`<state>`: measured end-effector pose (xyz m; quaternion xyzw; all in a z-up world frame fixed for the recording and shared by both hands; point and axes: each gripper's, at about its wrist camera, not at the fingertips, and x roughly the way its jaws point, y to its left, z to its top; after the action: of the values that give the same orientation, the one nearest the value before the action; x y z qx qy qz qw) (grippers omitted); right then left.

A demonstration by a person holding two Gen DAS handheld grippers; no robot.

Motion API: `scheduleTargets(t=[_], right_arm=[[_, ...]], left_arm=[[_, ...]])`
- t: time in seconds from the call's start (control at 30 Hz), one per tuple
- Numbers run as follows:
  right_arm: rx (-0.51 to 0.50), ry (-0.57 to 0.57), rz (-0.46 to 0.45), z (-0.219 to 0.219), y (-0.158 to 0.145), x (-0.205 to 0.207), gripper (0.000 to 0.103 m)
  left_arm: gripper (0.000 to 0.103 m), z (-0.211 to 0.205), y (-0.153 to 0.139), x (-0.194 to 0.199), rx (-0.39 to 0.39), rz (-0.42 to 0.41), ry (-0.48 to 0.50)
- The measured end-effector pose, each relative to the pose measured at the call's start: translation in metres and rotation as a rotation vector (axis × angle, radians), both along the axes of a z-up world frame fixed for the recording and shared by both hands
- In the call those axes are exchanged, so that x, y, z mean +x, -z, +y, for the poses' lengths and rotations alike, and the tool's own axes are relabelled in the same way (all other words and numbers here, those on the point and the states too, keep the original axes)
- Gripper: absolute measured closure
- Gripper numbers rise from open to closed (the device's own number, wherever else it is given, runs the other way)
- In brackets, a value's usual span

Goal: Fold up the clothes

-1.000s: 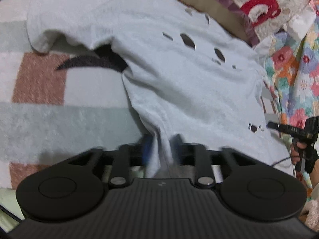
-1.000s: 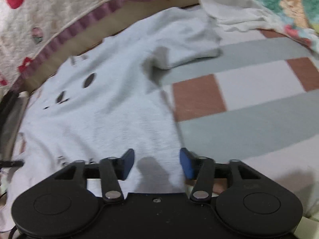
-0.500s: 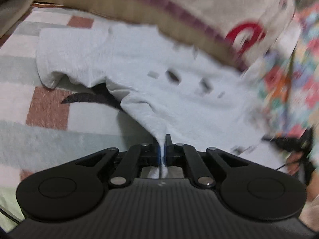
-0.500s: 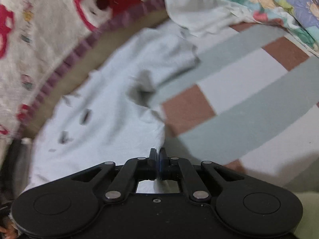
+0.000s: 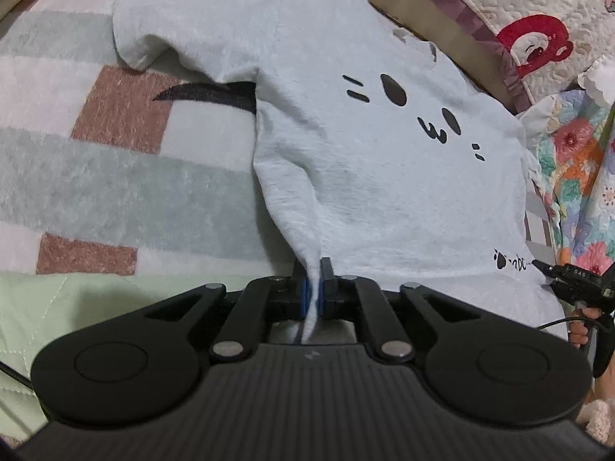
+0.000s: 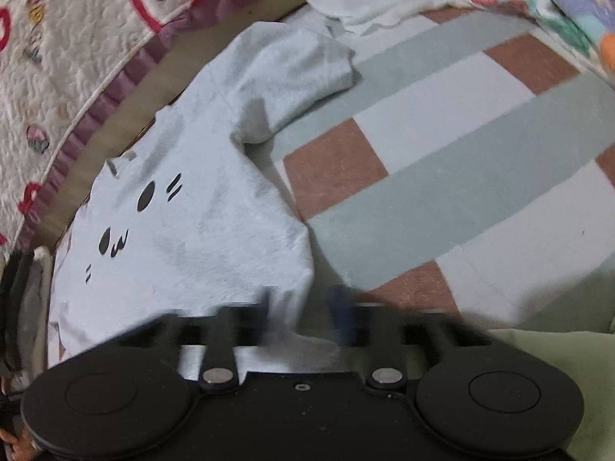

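Right gripper (image 6: 305, 317) has sprung apart since half a second ago, fingers blurred, straddling the hem of the grey T-shirt (image 5: 384, 161); left gripper (image 5: 315, 292) stays clamped on that hem, shirt spread across the checked blanket (image 5: 115, 176).

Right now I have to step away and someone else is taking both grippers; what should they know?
Left gripper: shut on the T-shirt, pinching its hem corner.
Right gripper: blurred, jaws apart, at the opposite hem corner; not gripping.
The T-shirt lies spread, cat-face print up, on the checked blanket, collar toward the quilted headboard cover. Both sleeves are out flat. A dark item sticks out from under the shirt near one sleeve.
Done: shirt laid out, one corner held.
Left: all the folds; probably regrip the right corner first.
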<state>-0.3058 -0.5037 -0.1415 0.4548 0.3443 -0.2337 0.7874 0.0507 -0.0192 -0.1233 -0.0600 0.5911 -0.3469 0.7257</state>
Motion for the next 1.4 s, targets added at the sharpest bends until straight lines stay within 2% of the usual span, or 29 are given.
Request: scheduleTargets(t=[0.03, 0.07, 0.1, 0.23, 0.3, 0.4, 0.53, 0.57, 0.7, 0.83, 0.87, 0.9, 0.93, 0.97, 1.0, 1.03, 1.07, 1.13, 1.2, 1.23, 1.3, 1.37, 1.4], right_arm=[[0.01, -0.001, -0.028, 0.0, 0.002, -0.001, 0.052], [0.012, -0.025, -0.038, 0.001, 0.003, 0.002, 0.092], [0.012, -0.056, -0.038, 0.004, 0.001, 0.006, 0.097], [-0.104, -0.13, -0.096, 0.024, -0.047, -0.003, 0.099], [-0.159, -0.164, -0.092, 0.034, -0.067, -0.009, 0.099], [-0.092, -0.174, 0.031, 0.034, -0.044, -0.006, 0.099], [-0.075, -0.162, 0.035, 0.04, -0.047, -0.015, 0.101], [-0.082, -0.166, 0.063, 0.038, -0.046, -0.014, 0.102], [-0.132, -0.237, 0.195, 0.041, -0.037, 0.013, 0.101], [-0.193, -0.281, 0.276, 0.043, -0.049, 0.022, 0.101], [-0.219, -0.263, 0.303, 0.038, -0.055, 0.018, 0.097], [-0.249, -0.229, 0.319, 0.031, -0.061, 0.016, 0.095], [-0.273, -0.191, 0.322, 0.023, -0.067, 0.012, 0.089], [-0.297, -0.153, 0.324, 0.015, -0.073, 0.009, 0.083], [-0.321, -0.115, 0.326, 0.008, -0.079, 0.005, 0.083], [-0.308, -0.074, 0.288, -0.003, -0.082, 0.002, 0.083], [-0.269, -0.032, 0.224, -0.015, -0.083, -0.002, 0.076], [-0.172, 0.047, 0.107, -0.043, -0.073, -0.003, 0.066], [-0.079, 0.105, 0.042, -0.071, -0.053, 0.008, 0.066], [-0.049, 0.128, 0.031, -0.082, -0.042, 0.014, 0.066], [-0.001, 0.18, 0.022, -0.102, -0.022, 0.029, 0.065], [0.018, 0.237, 0.014, -0.113, -0.006, 0.043, 0.061], [0.032, 0.256, -0.001, -0.116, 0.001, 0.049, 0.061]], left_arm=[[0.097, -0.001, 0.002, 0.001, -0.001, 0.01, -0.002], [0.099, -0.001, -0.001, 0.002, -0.017, 0.013, 0.009], [0.1, -0.001, -0.005, 0.002, -0.033, 0.015, 0.021], [0.1, 0.011, -0.029, 0.009, -0.081, 0.029, 0.04], [0.1, 0.018, -0.035, 0.01, -0.071, 0.03, 0.04], [0.1, 0.013, -0.025, 0.003, 0.002, 0.04, 0.065], [0.1, 0.014, -0.026, 0.003, 0.015, 0.05, 0.079], [0.1, 0.011, -0.025, 0.003, 0.027, 0.051, 0.089], [0.099, -0.001, -0.017, 0.007, 0.086, 0.062, 0.116], [0.096, 0.005, -0.021, 0.008, 0.107, 0.041, 0.124], [0.096, 0.009, -0.022, 0.008, 0.104, 0.034, 0.122], [0.096, 0.012, -0.027, 0.009, 0.122, 0.007, 0.119], [0.094, 0.014, -0.032, 0.01, 0.143, -0.022, 0.117], [0.092, 0.016, -0.037, 0.01, 0.17, -0.069, 0.118], [0.092, 0.016, -0.045, 0.01, 0.212, -0.143, 0.114], [0.091, 0.014, -0.056, 0.01, 0.253, -0.23, 0.105], [0.09, 0.011, -0.064, 0.012, 0.263, -0.285, 0.101], [0.086, 0.0, -0.08, 0.017, 0.189, -0.346, 0.092], [0.08, -0.021, -0.088, 0.022, 0.096, -0.361, 0.099], [0.079, -0.04, -0.09, 0.022, 0.048, -0.378, 0.107], [0.077, -0.08, -0.087, 0.02, 0.0, -0.388, 0.137], [0.07, -0.128, -0.078, 0.018, -0.053, -0.369, 0.174], [0.069, -0.147, -0.075, 0.016, -0.064, -0.359, 0.188]])
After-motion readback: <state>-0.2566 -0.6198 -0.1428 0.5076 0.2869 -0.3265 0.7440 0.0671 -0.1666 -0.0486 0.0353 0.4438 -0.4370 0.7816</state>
